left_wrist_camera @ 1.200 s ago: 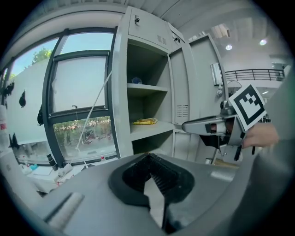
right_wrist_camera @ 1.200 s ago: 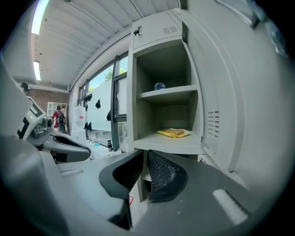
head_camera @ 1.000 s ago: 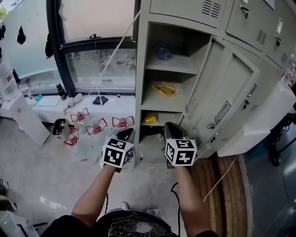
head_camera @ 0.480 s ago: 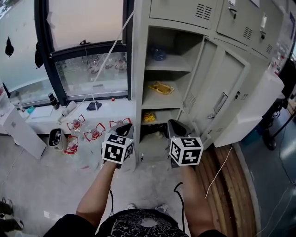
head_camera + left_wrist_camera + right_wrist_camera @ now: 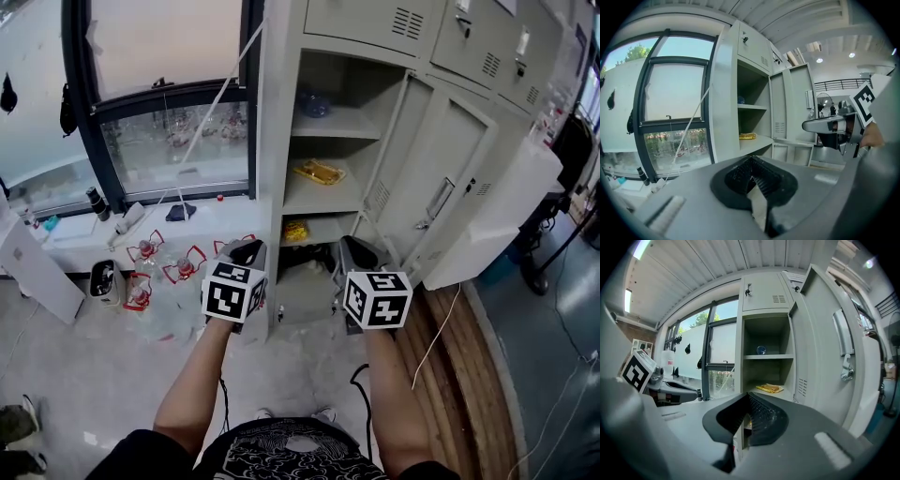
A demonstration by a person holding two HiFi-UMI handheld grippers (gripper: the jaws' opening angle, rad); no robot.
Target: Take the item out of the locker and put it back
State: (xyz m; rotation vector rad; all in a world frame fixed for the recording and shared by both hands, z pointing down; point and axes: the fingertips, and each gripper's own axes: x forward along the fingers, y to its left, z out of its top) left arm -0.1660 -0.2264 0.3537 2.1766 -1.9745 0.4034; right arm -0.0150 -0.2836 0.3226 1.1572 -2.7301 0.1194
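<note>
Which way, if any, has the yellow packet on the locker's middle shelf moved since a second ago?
No. The yellow packet lies on the same spot of the middle shelf; only the view has shifted.

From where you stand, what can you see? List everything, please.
locker: one, grey, straight ahead
door: one, grey, open to the right
blue thing: one, top shelf
middle packet: one, yellow, middle shelf
lower packet: one, yellow, shelf below
bottles: four, clear with red handles, floor by the window
window: one, dark frame, left of locker
boards: wooden, floor at right
cable: one, white, across boards
left gripper: grey, shut, empty
right gripper: grey, shut, empty
arms: two, bare
</note>
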